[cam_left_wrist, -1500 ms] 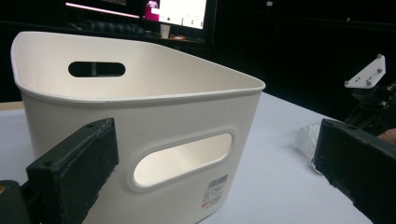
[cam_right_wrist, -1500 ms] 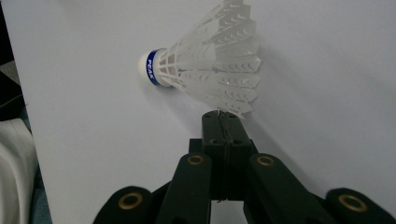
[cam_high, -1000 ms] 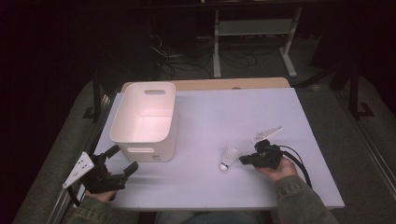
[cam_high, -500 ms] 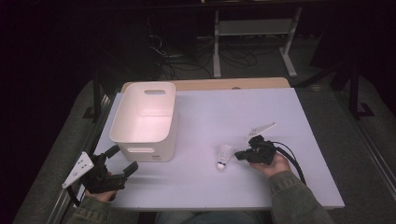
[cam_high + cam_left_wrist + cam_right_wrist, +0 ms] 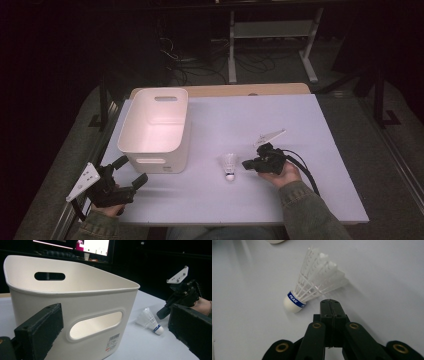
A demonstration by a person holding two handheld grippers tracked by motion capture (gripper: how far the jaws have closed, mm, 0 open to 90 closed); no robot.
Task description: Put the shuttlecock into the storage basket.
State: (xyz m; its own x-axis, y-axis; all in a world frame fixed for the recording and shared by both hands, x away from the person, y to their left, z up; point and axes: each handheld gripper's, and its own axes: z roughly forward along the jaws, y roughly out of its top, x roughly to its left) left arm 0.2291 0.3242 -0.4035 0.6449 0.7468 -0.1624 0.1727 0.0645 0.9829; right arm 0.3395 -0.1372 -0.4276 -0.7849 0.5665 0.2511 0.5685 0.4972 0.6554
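At the near left corner of the table point(image 5: 310, 125), the left gripper point(image 5: 131, 172) rests in a hand, its jaws spread wide with nothing between them, pointing toward the bin. In the left gripper view those jaws frame the bin's point(image 5: 75, 307) near wall, which has a handle slot and a barcode sticker low down.

Toward the near edge, right of the middle, the right gripper point(image 5: 248, 164) lies low over the table in the other hand, its jaws pressed flat together and gripping nothing. Its tip points at the shuttlecock point(image 5: 229, 165), which lies on its side just beside the tip and apart from it, between gripper and bin. In the right gripper view the shuttlecock point(image 5: 312, 287) has a white cork with a blue band and white feathers; the clenched jaw tip sits close below its skirt without touching.

Farther back along the left edge stands the white bin point(image 5: 155, 127), upright and empty.
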